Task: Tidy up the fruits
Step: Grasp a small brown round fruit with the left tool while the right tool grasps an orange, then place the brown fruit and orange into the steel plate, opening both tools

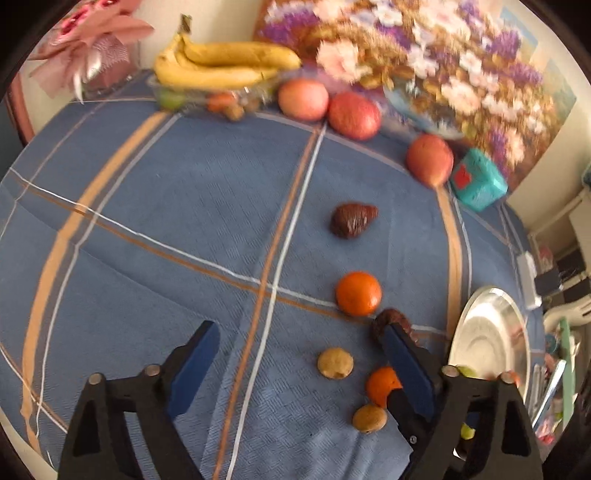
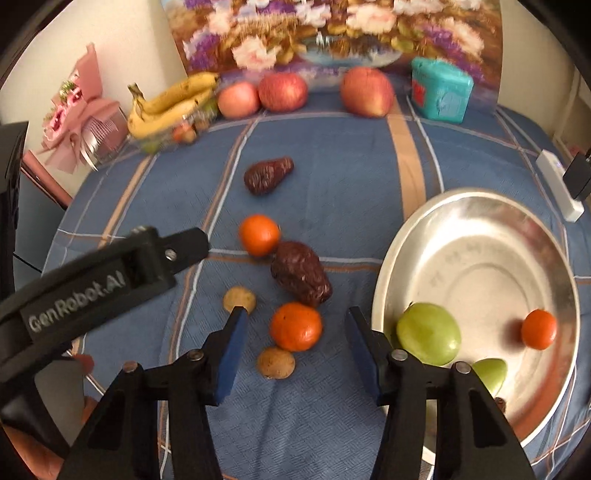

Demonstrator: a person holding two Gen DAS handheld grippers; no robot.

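Now the right tongs [image 2: 293,360] hang over the blue checked cloth [image 2: 332,177] on the tabletop, their blue pads apart with a tangerine [image 2: 295,326] lying between and just ahead of them, untouched; a small tan fruit [image 2: 276,362] sits just at its 7 o'clock and another tan fruit [image 2: 239,300] by the tip of the left pad. A wrinkled dark date [image 2: 301,272] lies at the tangerine's 12 o'clock, touching a second tangerine [image 2: 259,235] beyond it, and a further date [image 2: 268,175] lies well apart toward the back. At 3 o'clock from the right tongs stands a metal plate [image 2: 480,236] that holds two green fruits [image 2: 428,333], a third tangerine [image 2: 539,329] and something small and dark at its near rim. The left tongs [image 1: 299,354] are wide open over bare cloth with nothing between the pads; their right pad passes in front of the date and the near tangerine in the left wrist view. Along the far edge, near 12 o'clock, stand three apples [image 2: 282,91], a bunch of bananas [image 2: 173,103] on a clear tray of small fruit, a teal box [image 2: 441,90] and a flower painting [image 2: 332,33]; a pink bouquet [image 2: 74,114] is at 10 o'clock.
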